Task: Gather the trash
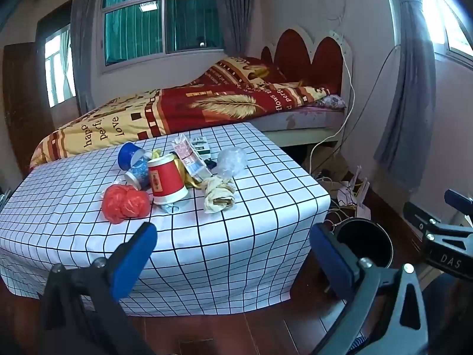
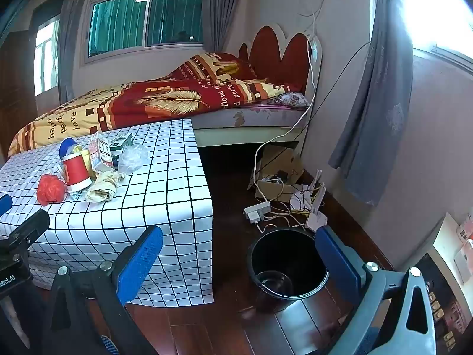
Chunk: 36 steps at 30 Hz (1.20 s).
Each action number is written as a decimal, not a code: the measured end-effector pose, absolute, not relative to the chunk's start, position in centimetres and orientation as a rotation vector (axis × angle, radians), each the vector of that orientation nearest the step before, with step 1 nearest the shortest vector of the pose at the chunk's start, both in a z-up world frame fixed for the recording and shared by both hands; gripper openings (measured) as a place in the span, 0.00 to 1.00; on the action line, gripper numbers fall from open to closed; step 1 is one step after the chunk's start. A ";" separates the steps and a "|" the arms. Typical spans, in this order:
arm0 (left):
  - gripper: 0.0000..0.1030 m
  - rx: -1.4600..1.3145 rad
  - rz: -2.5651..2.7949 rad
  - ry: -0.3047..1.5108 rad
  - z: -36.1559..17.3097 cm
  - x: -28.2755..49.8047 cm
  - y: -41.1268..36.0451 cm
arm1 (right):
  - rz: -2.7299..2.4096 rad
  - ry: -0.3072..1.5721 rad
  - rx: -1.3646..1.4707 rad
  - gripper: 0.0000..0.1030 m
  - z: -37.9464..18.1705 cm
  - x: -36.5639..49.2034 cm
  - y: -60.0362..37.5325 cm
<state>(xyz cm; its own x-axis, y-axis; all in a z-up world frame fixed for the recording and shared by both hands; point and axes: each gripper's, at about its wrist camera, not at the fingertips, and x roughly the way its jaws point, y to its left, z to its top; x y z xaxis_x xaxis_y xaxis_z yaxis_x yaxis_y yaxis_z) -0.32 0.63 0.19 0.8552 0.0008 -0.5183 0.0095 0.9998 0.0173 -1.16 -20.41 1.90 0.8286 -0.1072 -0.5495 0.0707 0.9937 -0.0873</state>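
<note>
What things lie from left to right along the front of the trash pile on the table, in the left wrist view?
Red plastic bag → red paper cup → crumpled yellowish wrapper; further right, on the floor, the black bin.

Both wrist views look forward and downward across the checked table, bed at twelve o'clock. The right view sits rightward, bin nearer; both share table, bed, bin.

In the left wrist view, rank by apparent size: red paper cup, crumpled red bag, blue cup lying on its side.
1. crumpled red bag
2. red paper cup, nearly the same, so unsure
3. blue cup, though farther away
</note>
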 end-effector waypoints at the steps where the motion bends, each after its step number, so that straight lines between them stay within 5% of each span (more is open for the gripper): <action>1: 1.00 0.018 -0.003 0.543 0.3 -0.4 0.7 | -0.092 0.588 -0.065 1.00 1.9 -1.2 -20.4; 36: 1.00 0.011 0.010 0.537 0.8 -0.5 1.3 | -0.092 0.571 -0.060 1.00 2.0 -1.6 -20.5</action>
<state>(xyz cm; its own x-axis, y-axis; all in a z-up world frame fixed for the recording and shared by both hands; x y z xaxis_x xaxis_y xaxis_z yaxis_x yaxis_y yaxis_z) -0.46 1.27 0.79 0.8594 0.0119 -0.5111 -0.0063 0.9999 0.0127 -1.62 -20.53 2.00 0.8373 -0.1032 -0.5369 0.0698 0.9942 -0.0821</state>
